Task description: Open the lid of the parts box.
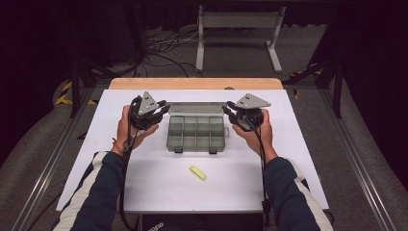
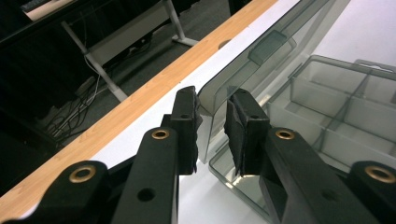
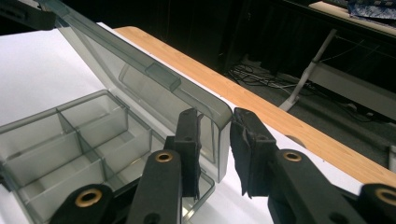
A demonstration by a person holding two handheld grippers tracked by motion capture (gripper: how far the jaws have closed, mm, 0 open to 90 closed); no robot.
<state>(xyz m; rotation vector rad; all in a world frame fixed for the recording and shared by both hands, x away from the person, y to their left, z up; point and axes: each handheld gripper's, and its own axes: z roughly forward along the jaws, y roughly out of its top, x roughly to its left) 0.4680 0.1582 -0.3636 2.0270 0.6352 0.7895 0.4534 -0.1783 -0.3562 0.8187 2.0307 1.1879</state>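
The box (image 1: 196, 133) sits mid-table, smoky clear plastic with divided compartments, all looking empty, and its lid (image 1: 196, 108) is swung up at the 12 o'clock side. Left gripper (image 1: 162, 109) straddles the lid's corner at about 10 o'clock, right gripper (image 1: 229, 109) does the same at about 2. In both gripper views the jaws stand parted with the lid edge (image 2: 212, 109) between them, so not clamped on it yet as far as I can see.

Risk imo: the two hands go uneven and the thin lid twists at the hinge, or a jaw slips off the slick corner and the lid slaps down. The box looks light too, so a tug could skid it toward the yellow piece (image 1: 197, 172) lying at 6 o'clock
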